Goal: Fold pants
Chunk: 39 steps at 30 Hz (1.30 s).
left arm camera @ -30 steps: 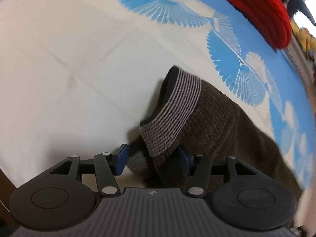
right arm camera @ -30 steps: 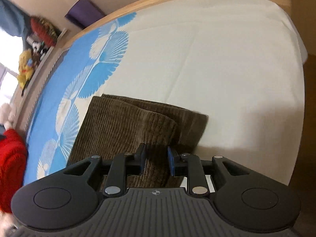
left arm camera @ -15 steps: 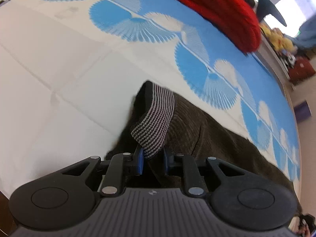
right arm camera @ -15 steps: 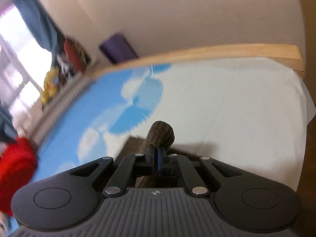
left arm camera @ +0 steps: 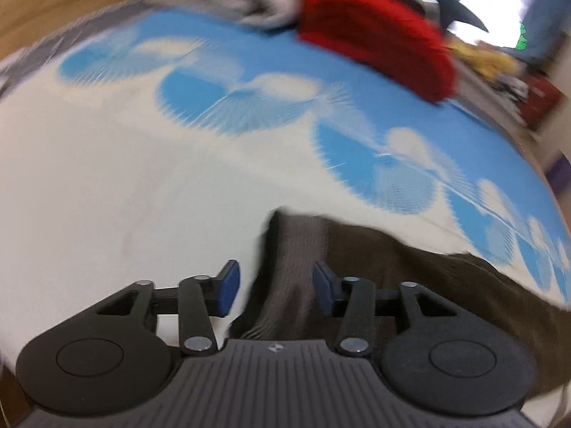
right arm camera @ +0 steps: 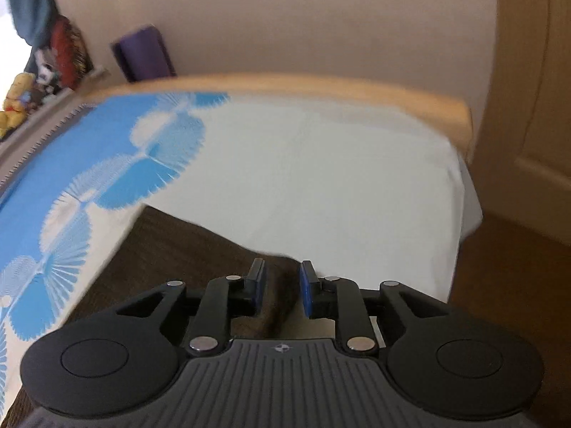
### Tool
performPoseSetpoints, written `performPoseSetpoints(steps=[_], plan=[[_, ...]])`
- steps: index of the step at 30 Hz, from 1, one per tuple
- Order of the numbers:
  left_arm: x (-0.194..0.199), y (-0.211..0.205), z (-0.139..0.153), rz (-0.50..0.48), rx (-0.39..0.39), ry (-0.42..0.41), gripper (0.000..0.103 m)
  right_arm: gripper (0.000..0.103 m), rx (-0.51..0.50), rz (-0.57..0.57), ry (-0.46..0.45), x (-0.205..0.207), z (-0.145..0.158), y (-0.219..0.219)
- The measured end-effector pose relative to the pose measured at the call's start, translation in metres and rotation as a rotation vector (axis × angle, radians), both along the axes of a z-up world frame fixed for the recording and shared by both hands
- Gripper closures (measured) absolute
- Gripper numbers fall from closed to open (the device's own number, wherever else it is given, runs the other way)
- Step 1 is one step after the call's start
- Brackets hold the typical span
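Observation:
Brown corduroy pants point(left arm camera: 410, 271) with a grey striped waistband point(left arm camera: 296, 267) lie on the bed. In the left wrist view my left gripper point(left arm camera: 273, 290) is open, its blue pads apart on either side of the waistband. In the right wrist view the pants point(right arm camera: 178, 249) lie flat at lower left. My right gripper point(right arm camera: 280, 290) is open, with a fold of the brown fabric between the pads, which do not press it.
The bed has a white sheet point(right arm camera: 321, 178) with blue fan prints point(left arm camera: 232, 96). A red cushion point(left arm camera: 374, 35) and grey bedding lie at the far side. A wooden bed rail point(right arm camera: 321, 89), a purple box point(right arm camera: 142, 53) and a door stand beyond.
Both grippers were shut on the pants half a second ago and have opened. The lifted waistband and leg end have dropped back onto the bed.

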State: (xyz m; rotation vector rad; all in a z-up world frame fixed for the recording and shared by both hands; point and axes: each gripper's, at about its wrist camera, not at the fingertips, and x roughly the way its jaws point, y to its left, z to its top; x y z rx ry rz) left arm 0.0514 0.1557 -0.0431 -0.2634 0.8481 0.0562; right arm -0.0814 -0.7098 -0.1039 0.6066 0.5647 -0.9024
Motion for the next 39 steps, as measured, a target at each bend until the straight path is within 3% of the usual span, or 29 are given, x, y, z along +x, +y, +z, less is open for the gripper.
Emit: performPoseSetpoints(steps=[3, 5, 7, 8, 9, 11, 14, 17, 19, 21, 22, 23, 24, 26, 29, 34, 39], plan=[[0.007, -0.03, 0.001, -0.139, 0.059, -0.047, 0.066, 0.079, -0.012, 0.158, -0.037, 0.016, 0.004, 0.016], [0.012, -0.042, -0.008, -0.207, 0.093, -0.015, 0.07, 0.077, 0.014, 0.282, -0.042, 0.028, 0.0, 0.027], [0.023, -0.046, -0.028, -0.214, 0.159, 0.085, 0.077, 0.075, 0.039, 0.376, -0.033, 0.039, -0.004, 0.037], [0.03, -0.044, -0.043, -0.202, 0.215, 0.169, 0.094, 0.074, 0.049, 0.424, -0.018, 0.044, -0.006, 0.042], [0.034, -0.04, -0.055, -0.176, 0.255, 0.236, 0.1, 0.074, 0.049, 0.462, 0.001, 0.049, -0.008, 0.047], [0.036, -0.036, -0.052, -0.139, 0.219, 0.246, 0.101, 0.074, 0.034, 0.501, 0.032, 0.056, -0.01, 0.053], [0.031, -0.039, -0.033, -0.114, 0.175, 0.16, 0.1, 0.073, 0.04, 0.508, 0.046, 0.062, -0.009, 0.059], [0.035, -0.053, -0.014, -0.151, 0.141, 0.042, 0.099, 0.073, 0.025, 0.516, 0.042, 0.066, -0.005, 0.069], [0.044, -0.066, -0.012, -0.198, 0.138, 0.008, 0.099, 0.073, 0.015, 0.528, 0.033, 0.069, -0.005, 0.077], [0.058, -0.077, -0.025, -0.234, 0.183, 0.046, 0.096, 0.073, 0.006, 0.558, 0.022, 0.077, -0.001, 0.085], [0.066, -0.078, -0.036, -0.23, 0.234, 0.095, 0.095, 0.073, -0.001, 0.578, 0.013, 0.081, 0.001, 0.091], [0.075, -0.075, -0.055, -0.202, 0.311, 0.188, 0.1, 0.073, -0.007, 0.599, 0.001, 0.085, 0.003, 0.097], [0.081, -0.07, -0.067, -0.185, 0.315, 0.243, 0.1, 0.073, -0.012, 0.622, -0.012, 0.089, 0.006, 0.104], [0.082, -0.071, -0.065, -0.161, 0.306, 0.244, 0.101, 0.073, -0.022, 0.683, -0.032, 0.1, 0.011, 0.121], [0.078, -0.087, -0.068, -0.193, 0.385, 0.239, 0.101, 0.073, -0.047, 0.813, -0.034, 0.122, 0.015, 0.155], [0.082, -0.076, -0.069, -0.146, 0.308, 0.255, 0.101, 0.072, -0.122, 1.077, 0.017, 0.161, 0.01, 0.234], [0.082, -0.071, -0.066, -0.153, 0.298, 0.251, 0.101, 0.056, -0.343, 1.39, 0.058, 0.189, -0.002, 0.332]])
